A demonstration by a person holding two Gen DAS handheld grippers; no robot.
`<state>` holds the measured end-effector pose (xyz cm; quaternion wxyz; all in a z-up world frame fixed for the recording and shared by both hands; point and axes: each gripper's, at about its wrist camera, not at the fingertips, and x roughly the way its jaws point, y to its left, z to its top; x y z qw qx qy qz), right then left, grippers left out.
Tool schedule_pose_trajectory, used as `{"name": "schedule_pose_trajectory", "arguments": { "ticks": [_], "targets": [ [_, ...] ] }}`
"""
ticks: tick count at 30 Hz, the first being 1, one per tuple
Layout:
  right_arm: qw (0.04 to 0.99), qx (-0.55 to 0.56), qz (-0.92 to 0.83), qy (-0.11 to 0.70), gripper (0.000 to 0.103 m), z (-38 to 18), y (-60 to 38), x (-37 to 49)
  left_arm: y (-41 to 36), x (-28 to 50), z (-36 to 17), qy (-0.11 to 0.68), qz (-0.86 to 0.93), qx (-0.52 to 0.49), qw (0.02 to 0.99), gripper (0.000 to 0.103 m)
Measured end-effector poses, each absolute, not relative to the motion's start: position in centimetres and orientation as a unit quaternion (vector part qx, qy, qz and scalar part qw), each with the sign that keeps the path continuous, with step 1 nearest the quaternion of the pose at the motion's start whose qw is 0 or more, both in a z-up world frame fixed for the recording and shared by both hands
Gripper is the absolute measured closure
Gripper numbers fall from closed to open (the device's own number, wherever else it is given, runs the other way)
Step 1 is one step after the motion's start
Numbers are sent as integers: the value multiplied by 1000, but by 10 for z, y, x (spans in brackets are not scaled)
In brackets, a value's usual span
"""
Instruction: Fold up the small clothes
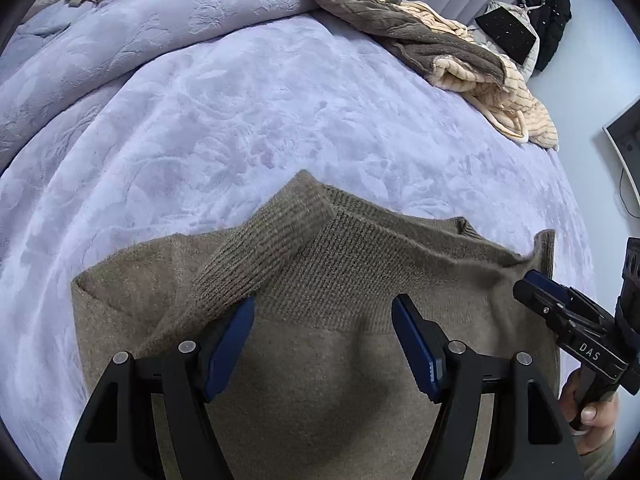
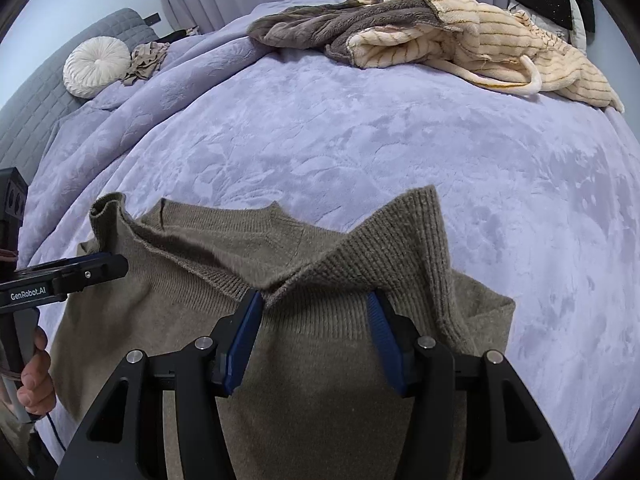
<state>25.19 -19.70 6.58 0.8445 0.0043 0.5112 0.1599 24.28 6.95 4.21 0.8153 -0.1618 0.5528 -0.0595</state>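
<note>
A brown knit sweater [image 1: 320, 360] lies on the lavender bedspread [image 1: 240, 120], partly folded, with ribbed cuffs and hem lying across its body. My left gripper [image 1: 323, 312] is open just above the sweater, a ribbed sleeve cuff [image 1: 276, 236] draped over its left finger. It also shows from the side in the right wrist view [image 2: 116, 266]. My right gripper [image 2: 316, 308] is open over the sweater [image 2: 312, 380], a ribbed cuff [image 2: 404, 236] resting on its fingertips. It shows from the side at the right edge of the left wrist view [image 1: 532, 284].
A brown and cream fleece garment [image 2: 420, 36] lies at the far side of the bed. A round white cushion [image 2: 98, 66] and a crumpled beige cloth [image 2: 148, 58] sit at the far left by a grey headboard. Dark clothes [image 1: 552, 12] hang by the wall.
</note>
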Motion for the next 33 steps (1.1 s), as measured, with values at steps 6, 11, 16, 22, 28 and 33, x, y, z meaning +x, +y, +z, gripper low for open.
{"name": "schedule_pose_trajectory", "arguments": {
  "ticks": [6,11,16,22,28,33],
  "targets": [
    [854,41,113,506,44,68,-219,275,84,243,43,552,-44,-180,813,31],
    [860,24,124,495,44,72,-213,266,58,246,56,536,-45,-137,832,31],
    [850,21,89,520,44,51,-215,288,81,271,14,570,-2,-161,806,31],
    [851,6,27,524,44,53,-237,288,86,253,37,560,-9,-160,813,31],
    [861,37,83,501,39,81,-238,223,72,195,58,551,-8,-124,825,31],
    [861,-12,124,493,30,80,-217,157,61,140,53,553,-4,-97,827,31]
  ]
}}
